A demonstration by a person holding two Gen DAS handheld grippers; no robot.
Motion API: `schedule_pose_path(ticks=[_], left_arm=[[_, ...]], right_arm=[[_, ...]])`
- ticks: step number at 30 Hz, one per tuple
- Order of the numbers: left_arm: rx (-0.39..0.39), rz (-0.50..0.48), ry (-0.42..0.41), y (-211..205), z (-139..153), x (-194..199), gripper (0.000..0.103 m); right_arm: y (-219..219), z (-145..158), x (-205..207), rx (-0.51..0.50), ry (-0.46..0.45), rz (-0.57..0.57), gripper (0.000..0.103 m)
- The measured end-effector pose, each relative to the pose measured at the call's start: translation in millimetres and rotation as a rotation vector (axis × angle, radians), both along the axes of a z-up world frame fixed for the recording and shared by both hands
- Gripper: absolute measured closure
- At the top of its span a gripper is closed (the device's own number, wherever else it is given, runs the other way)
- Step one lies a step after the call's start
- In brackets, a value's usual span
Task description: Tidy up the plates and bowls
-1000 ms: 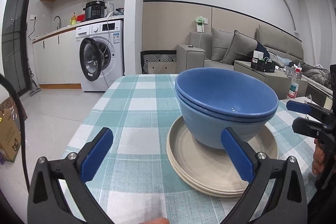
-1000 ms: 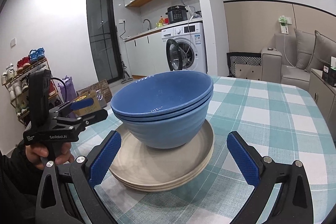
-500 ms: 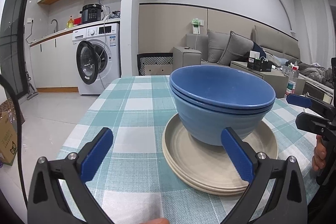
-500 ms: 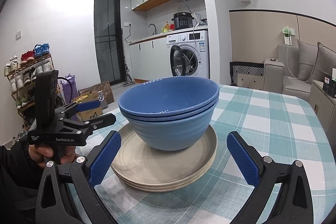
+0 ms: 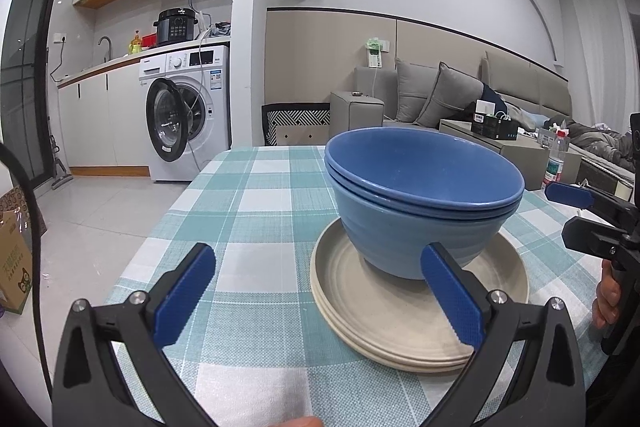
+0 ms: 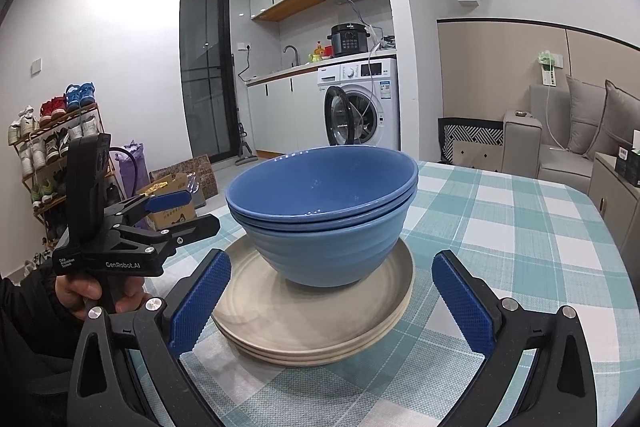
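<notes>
Two nested blue bowls (image 5: 424,195) stand on a stack of beige plates (image 5: 384,319) on the teal checked tablecloth (image 5: 256,195). My left gripper (image 5: 318,297) is open and empty, with its right finger just in front of the bowls and plates. The right wrist view shows the same bowls (image 6: 324,219) and plates (image 6: 320,323) from the other side. My right gripper (image 6: 330,303) is open and empty, its fingers spread wider than the bowls. Each gripper shows in the other's view, the left gripper (image 6: 202,211) held by a hand and the right gripper (image 5: 556,213) at the edge.
The tablecloth (image 6: 520,227) has bare room beyond and beside the stack. The table's left edge (image 5: 160,227) drops to a tiled floor. Farther off are a washing machine (image 5: 188,115), a sofa (image 5: 460,95), cardboard boxes (image 6: 176,195) and a shoe rack (image 6: 48,147).
Both wrist views have tipped up to a flatter angle, so the bowls are seen more from the side. The bowls and plates have not moved. Both grippers stayed open.
</notes>
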State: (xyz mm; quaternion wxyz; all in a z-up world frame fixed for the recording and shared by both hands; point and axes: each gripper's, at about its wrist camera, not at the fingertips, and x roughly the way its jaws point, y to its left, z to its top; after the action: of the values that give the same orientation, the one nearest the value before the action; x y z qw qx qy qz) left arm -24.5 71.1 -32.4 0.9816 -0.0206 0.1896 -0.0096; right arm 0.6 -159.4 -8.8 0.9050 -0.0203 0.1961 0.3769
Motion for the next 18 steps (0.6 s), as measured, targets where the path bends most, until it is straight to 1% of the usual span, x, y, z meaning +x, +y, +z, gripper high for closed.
schedule_pose_path(ticks=[18], left_arm=[[0.001,0.000,0.002,1.6,0.8,-0.2,0.000]], right_arm=[[-0.2,0.3,2.5,0.002,0.009,0.001,0.000]])
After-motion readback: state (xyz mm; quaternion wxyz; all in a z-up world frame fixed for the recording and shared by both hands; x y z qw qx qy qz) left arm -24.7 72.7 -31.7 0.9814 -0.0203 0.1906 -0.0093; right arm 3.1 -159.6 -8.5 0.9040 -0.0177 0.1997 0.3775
